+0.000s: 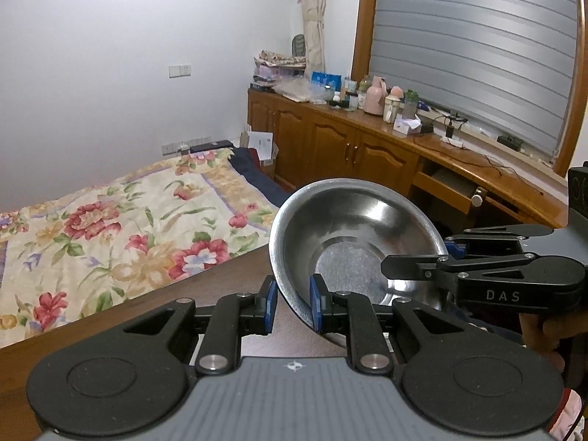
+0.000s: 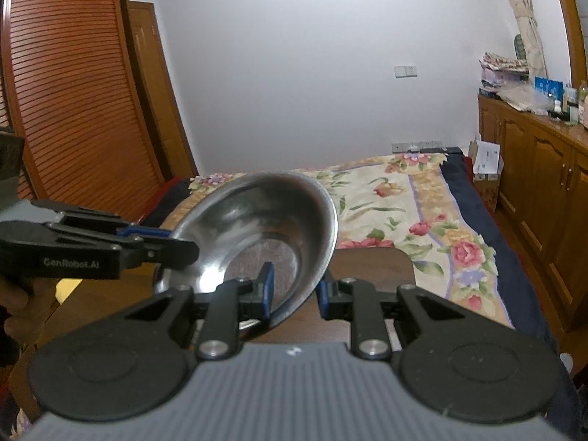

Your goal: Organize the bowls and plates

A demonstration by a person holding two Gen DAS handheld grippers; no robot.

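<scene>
Your left wrist camera is looking forward along the left gripper (image 1: 292, 307), low and close over the dark table (image 1: 228, 294), facing the far right cabinet (image 1: 330, 143). Your right wrist camera is sitting equally near behind the right gripper (image 2: 296, 290), facing the far wall. Both are sharing the steel bowl (image 1: 352, 228), floral bed (image 2: 422, 213) and each other's gripper.

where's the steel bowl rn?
The steel bowl is tilted above the brown table, with the left gripper and right gripper at opposite sides of its rim, flowered bed behind.
</scene>
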